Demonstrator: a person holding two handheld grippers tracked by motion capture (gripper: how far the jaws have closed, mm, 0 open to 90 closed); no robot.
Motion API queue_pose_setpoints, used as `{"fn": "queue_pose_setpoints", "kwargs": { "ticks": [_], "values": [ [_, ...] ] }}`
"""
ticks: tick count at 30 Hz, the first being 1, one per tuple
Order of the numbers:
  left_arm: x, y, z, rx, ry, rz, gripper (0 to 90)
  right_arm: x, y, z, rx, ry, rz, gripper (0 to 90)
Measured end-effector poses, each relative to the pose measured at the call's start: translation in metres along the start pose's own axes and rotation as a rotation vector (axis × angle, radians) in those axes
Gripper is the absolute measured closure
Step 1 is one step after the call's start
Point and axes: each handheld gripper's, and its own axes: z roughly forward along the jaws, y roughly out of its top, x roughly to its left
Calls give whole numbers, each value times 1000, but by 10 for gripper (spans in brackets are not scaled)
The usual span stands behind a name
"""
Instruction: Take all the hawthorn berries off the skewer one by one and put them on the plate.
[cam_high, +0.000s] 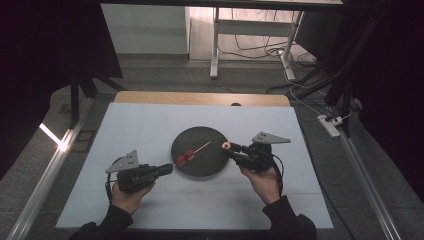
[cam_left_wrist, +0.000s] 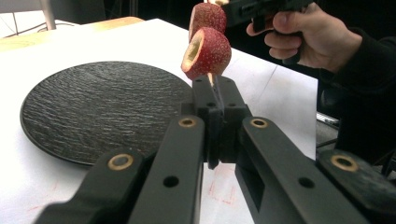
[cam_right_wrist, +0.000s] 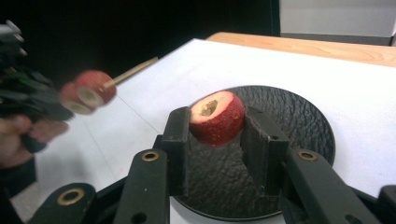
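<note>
No legible text, labels, brands or numbers anywhere. Faint reddish marks on the white table cover (cam_left_wrist: 224, 186), just below the left gripper (cam_left_wrist: 215, 91) jaws in the left gripper view; too blurred to read.

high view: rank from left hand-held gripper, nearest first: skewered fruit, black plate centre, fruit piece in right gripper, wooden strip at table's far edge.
From the left hand-held gripper:
1. Skewered fruit, just past its tips.
2. Black plate centre, to the right.
3. Fruit piece in the right hand-held gripper.
4. Wooden strip, far edge.
</note>
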Motion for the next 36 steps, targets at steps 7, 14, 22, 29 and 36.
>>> {"fn": "queue_pose_setpoints", "kwargs": {
  "ticks": [7, 14, 22, 29, 36],
  "values": [
    [-1, -1, 2, 5, 16, -4, 894, -7, -13, 30, 76, -55, -58, 638],
    [0, -3, 4, 18, 41, -14, 894, -10, -21, 58, 121, -77, -125, 636],
    [3, -5, 4, 26, 73, -25, 893, -13, -32, 87, 182, -113, -194, 636],
    [3, -5, 4, 31, 79, -27, 892, -15, -39, 103, 219, -127, -214, 635],
    [2, -5, 5, 35, 79, -22, 892, -14, -43, 107, 246, -124, -222, 623]
  ]
}}
